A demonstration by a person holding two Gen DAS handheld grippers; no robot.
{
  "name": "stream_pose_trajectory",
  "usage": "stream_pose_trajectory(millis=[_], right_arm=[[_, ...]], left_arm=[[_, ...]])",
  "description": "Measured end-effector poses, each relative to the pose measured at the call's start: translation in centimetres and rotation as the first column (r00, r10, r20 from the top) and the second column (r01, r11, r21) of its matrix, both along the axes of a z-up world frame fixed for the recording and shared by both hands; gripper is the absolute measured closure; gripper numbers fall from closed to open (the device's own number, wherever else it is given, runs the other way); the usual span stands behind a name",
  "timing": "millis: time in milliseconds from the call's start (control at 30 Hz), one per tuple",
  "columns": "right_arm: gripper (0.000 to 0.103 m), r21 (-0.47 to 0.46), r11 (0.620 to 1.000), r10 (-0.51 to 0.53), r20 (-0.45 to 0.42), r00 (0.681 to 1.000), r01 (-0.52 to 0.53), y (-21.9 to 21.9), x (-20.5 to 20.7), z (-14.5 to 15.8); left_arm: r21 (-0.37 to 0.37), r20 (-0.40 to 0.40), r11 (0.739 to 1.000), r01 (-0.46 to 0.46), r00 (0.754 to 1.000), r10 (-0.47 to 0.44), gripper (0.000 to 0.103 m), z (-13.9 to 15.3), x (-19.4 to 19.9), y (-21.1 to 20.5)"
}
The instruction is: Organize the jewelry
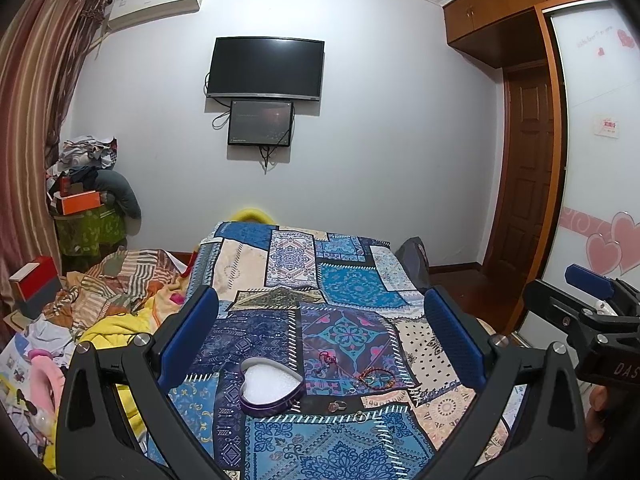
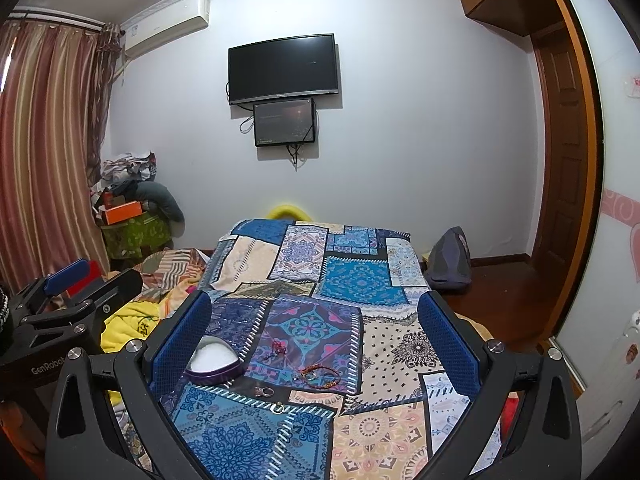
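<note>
Both claws stand spread wide and empty above the near end of the bed (image 1: 248, 276), neither touching anything: the left claw (image 1: 320, 332) frames the tin and the jewelry, and the right claw (image 2: 316, 332) frames much the same patch, so either could likely reach in first. A heart tin (image 1: 272, 388) sits open toward the bed's left edge, its white lining bare, probably waiting as the place to put things. Just to its right, apart from it, lie a red charm (image 1: 327, 360) and a bracelet (image 1: 378, 378). Two rings (image 1: 338, 405) (image 1: 360, 416) lie nearer the near edge, loose and separate, so each can be pinched alone. Nothing is in the tin yet.
</note>
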State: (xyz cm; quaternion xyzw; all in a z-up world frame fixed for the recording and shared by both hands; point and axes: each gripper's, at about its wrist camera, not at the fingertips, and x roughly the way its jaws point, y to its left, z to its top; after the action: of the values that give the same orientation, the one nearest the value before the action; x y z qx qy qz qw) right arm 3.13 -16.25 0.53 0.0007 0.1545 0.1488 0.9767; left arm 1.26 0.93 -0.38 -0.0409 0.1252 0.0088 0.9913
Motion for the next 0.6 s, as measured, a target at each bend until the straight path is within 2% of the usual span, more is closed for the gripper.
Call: stream_pose_trajectory(millis=[600], right_arm=[[0.001,0.002,1.000,-0.014,-0.004,1.000,0.014,-0.27,0.01,0.17]], left_arm=[[0.005,0.001,1.000,0.009,1.000,-0.009,0.000,0.13,-0.07,-0.42]])
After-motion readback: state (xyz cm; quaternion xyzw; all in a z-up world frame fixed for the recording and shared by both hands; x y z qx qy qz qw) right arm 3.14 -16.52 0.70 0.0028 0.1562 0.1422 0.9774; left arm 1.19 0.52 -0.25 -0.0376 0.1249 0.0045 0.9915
